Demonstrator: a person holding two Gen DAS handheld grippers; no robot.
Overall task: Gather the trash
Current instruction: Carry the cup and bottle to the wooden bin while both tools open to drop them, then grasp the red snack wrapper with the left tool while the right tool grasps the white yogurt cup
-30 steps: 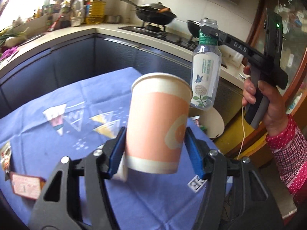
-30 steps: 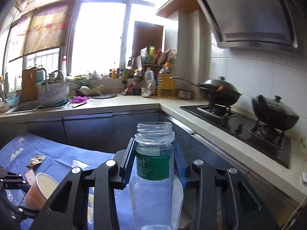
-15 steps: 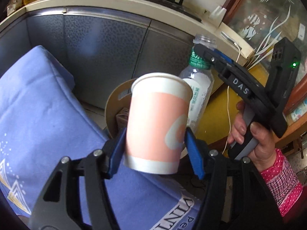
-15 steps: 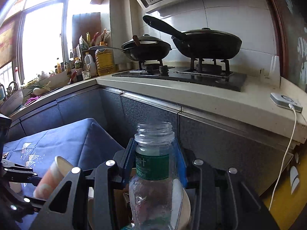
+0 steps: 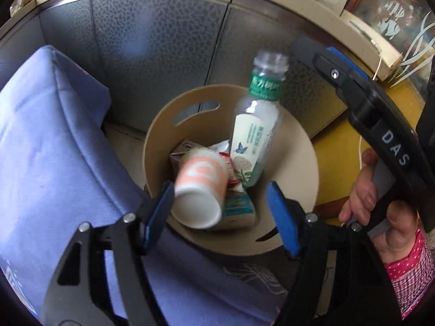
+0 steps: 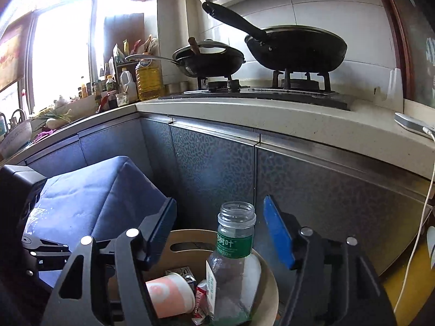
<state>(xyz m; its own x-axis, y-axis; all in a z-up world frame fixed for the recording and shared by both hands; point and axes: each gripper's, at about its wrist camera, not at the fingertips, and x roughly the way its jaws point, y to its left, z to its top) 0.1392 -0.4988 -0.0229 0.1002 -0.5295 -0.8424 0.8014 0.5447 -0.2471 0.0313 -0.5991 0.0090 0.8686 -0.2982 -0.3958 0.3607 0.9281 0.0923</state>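
1. Grey speckled cabinet fronts (image 5: 152, 40) under a pale counter form the background; a beige round bin (image 5: 293, 146) stands on the floor between them and a blue tablecloth (image 5: 49, 146).
2. Inside the bin lie a pink-and-white paper cup (image 5: 199, 187), blurred and tipped with its base toward the left camera, and a clear uncapped bottle (image 5: 255, 133) with a green neck band, leaning against the far wall.
3. The left gripper (image 5: 220, 209) is held above the bin, its jaws having just been opening, with the cup free of its blue pads.
4. The right gripper (image 6: 220, 233) is likewise spread, having just been opening; the bottle (image 6: 233, 269) stands clear between its pads.
5. Cartons and wrappers beneath the cup are partly hidden and cannot be made out.
6. A hand (image 5: 378, 212) on the right gripper's handle is cut off at the frame edge.
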